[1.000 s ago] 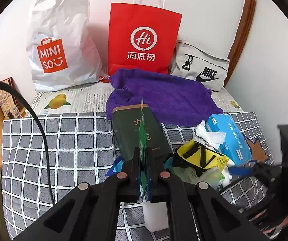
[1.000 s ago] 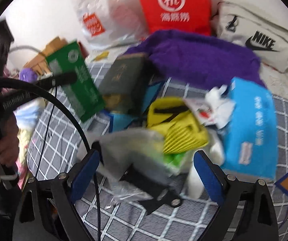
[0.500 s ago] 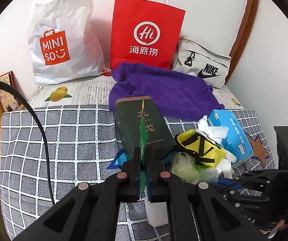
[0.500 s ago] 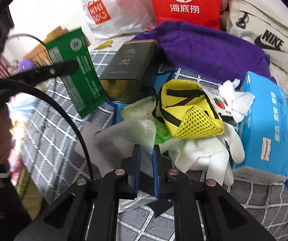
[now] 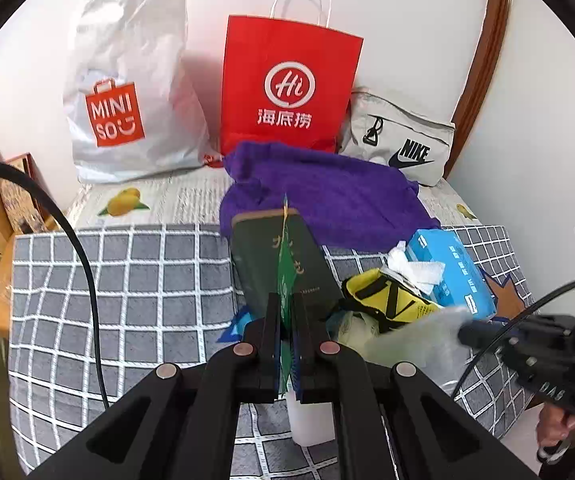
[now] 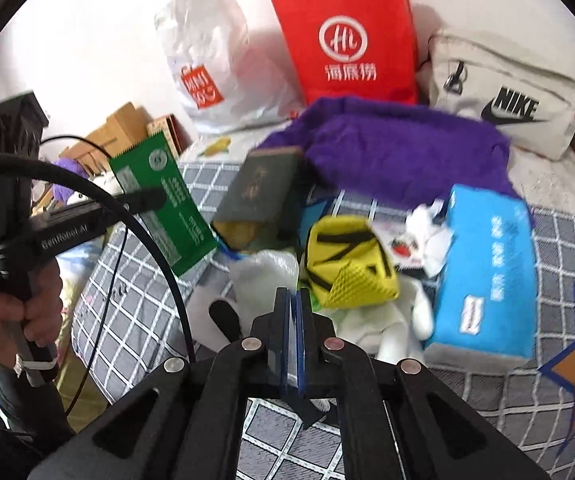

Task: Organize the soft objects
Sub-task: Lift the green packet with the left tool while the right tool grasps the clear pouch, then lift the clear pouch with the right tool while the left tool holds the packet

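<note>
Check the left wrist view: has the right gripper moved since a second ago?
Yes. The right gripper has closed on a clear plastic bag and risen, now overlapping the blue tissue pack's lower edge; before, it sat below it.

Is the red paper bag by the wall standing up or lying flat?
Standing up. The red paper bag is upright against the white wall, logo facing out, its white handles sticking up, behind the purple towel.

Ahead of your jaws, the bed (image 5: pixel 135 280) (grey checked cover) carries a purple towel (image 5: pixel 327 196), a dark green box (image 5: pixel 279 256), a blue tissue pack (image 5: pixel 455 272) and a yellow mesh pouch (image 6: pixel 347 264).
</note>
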